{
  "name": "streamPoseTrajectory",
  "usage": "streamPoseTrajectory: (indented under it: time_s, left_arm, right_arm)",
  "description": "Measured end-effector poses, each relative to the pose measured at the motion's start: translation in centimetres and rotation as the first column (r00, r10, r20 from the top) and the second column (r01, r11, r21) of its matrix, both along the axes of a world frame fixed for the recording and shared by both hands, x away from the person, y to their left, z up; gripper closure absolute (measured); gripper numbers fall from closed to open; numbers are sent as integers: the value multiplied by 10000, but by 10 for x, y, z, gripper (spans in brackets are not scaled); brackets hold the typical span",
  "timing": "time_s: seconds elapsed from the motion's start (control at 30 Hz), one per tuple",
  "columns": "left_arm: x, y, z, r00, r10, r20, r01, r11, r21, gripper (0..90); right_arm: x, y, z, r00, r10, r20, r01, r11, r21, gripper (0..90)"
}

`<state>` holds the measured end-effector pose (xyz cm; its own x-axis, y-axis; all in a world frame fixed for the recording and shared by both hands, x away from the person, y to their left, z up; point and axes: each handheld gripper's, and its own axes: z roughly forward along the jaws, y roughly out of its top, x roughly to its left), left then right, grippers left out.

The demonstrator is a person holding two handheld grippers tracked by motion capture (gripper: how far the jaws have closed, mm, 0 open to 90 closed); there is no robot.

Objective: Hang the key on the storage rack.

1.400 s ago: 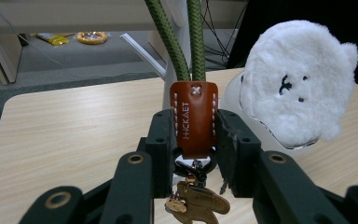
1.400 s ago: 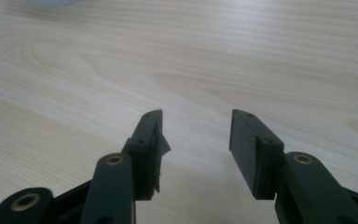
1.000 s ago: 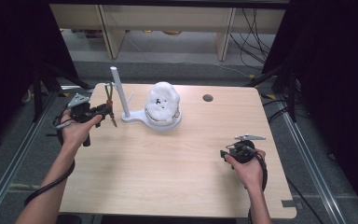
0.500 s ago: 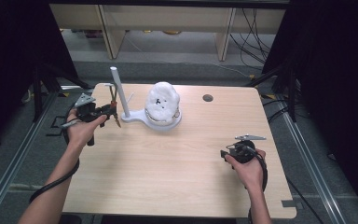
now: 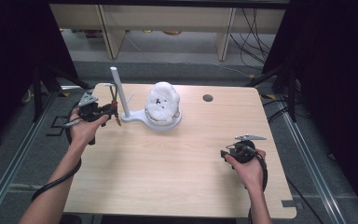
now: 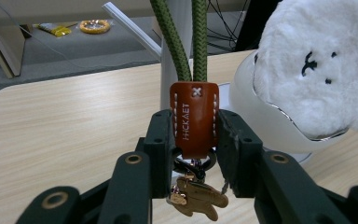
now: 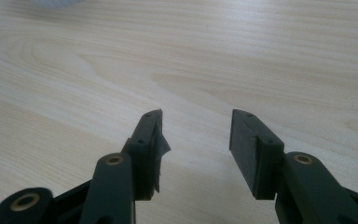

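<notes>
A: Brown leather, stitched white: that's the keychain tab [image 6: 194, 119], clamped flat between the pads of the left gripper [image 5: 106, 111], just beside the white post [image 5: 120, 92] of the stand.

B: And the green cord loop [image 6: 186, 39] runs straight up from the tab, right in front of that post. Small brass charm [image 6: 196, 199] dangling underneath.

A: Right gripper [image 7: 195, 140] sits well away from the post, near the table's [image 5: 177, 177] front edge, jaws apart, nothing between them.

B: Risk here, I'd say, is the loop. It looks narrow against the post's top, so it could snag there or knock the stand.

A: Agreed, and the fluffy white toy [image 5: 163, 102] resting on the stand's base just past the post could topple if the stand jolts.

B: The grip is on smooth leather too. A tug on the cord might slide the tab out.
</notes>
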<state>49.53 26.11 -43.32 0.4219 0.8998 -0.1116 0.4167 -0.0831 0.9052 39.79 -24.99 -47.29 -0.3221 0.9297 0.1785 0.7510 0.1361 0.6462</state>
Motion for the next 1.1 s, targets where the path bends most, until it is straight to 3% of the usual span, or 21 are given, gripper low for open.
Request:
streamPoseTrajectory:
  time_s: [0.23,0.57,0.83,1.0,1.1]
  left_arm:
    - [0,0,-1,10000,44,13,-44,9998,217,637]
    - [-11,5,-4,10000,21,73,-26,9974,723,500]
    - [-29,9,-8,9999,92,123,-101,9971,753,400]
    - [-46,11,-14,9998,114,175,-125,9978,654,385]
    - [-57,12,-20,9997,84,211,-98,9977,665,385]
  right_arm:
    - [0,1,0,9999,-136,5,136,9999,31,552]
    - [0,-1,1,10000,-48,11,48,10000,-47,549]
    - [0,-1,1,10000,-80,1,80,10000,-13,547]
    - [1,-2,0,9998,19,200,-19,10000,22,545]
    - [0,-2,1,9999,-116,38,116,9999,117,544]
